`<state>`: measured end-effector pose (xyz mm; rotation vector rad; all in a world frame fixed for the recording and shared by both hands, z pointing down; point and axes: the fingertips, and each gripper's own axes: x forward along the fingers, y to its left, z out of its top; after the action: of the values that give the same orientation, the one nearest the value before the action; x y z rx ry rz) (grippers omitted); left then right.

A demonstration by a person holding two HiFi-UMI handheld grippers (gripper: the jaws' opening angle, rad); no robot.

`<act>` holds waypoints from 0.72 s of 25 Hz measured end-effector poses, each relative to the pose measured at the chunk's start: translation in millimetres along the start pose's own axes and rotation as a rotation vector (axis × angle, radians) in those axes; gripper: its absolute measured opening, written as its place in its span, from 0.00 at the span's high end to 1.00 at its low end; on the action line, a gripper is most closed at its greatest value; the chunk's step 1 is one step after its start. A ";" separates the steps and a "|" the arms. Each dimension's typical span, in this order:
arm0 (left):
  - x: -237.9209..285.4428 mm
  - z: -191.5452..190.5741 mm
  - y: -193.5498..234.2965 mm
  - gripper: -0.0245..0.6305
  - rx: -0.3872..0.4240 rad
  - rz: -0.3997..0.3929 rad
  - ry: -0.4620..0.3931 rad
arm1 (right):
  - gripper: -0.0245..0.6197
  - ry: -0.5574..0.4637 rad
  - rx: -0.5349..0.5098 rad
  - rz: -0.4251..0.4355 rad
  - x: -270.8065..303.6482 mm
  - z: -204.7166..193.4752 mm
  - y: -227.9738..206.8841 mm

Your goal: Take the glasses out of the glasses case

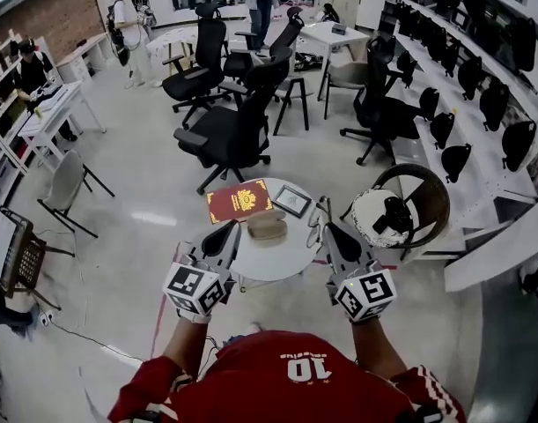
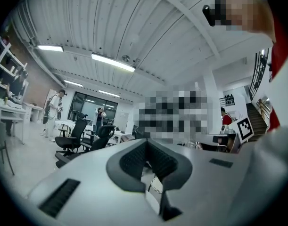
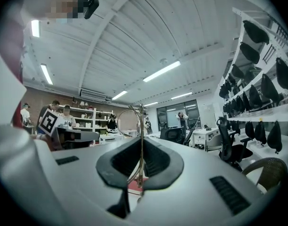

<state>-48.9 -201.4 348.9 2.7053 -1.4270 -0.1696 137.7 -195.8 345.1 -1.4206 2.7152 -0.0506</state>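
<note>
- Over the round white table's [image 1: 282, 270] right edge, the right gripper [image 1: 324, 227] pinches the wire-rimmed glasses [image 3: 142, 140], upright between its jaws.
- The beige glasses case [image 1: 267, 226] lies mid-table, just left of them.
- The left gripper [image 1: 231, 229] hovers beside the case, jaws pressed together, empty.

red booklet [image 1: 239, 202] and frame [image 1: 291, 200] (side by side) on table [image 1: 277, 258].

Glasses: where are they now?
Head view, right side: the glasses sit in the right gripper over the table edge, right of the case.
</note>
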 end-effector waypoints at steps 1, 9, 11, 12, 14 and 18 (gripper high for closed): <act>1.3 0.1 -4.0 0.95 0.001 0.003 -0.002 | 0.92 -0.003 0.002 0.001 -2.9 1.0 -2.8; 4.9 -4.5 -19.5 0.95 -0.019 0.026 -0.005 | 0.92 -0.022 0.031 -0.006 -17.4 3.0 -21.0; 5.1 -6.5 -19.6 0.95 -0.029 0.031 -0.002 | 0.92 -0.023 0.034 -0.001 -17.7 3.4 -21.8; 5.3 -7.0 -20.2 0.95 -0.026 0.032 0.000 | 0.92 -0.022 0.036 0.001 -17.9 3.0 -22.2; 6.1 -7.5 -22.4 0.95 -0.014 0.032 0.002 | 0.92 -0.021 0.046 0.004 -18.6 1.8 -23.4; 8.1 -5.4 -23.3 0.95 0.002 0.038 0.002 | 0.92 -0.014 0.059 0.015 -17.4 0.6 -26.2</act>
<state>-24.5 -194.9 351.0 2.6768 -1.4782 -0.1627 169.0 -196.4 347.1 -1.3794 2.6897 -0.1178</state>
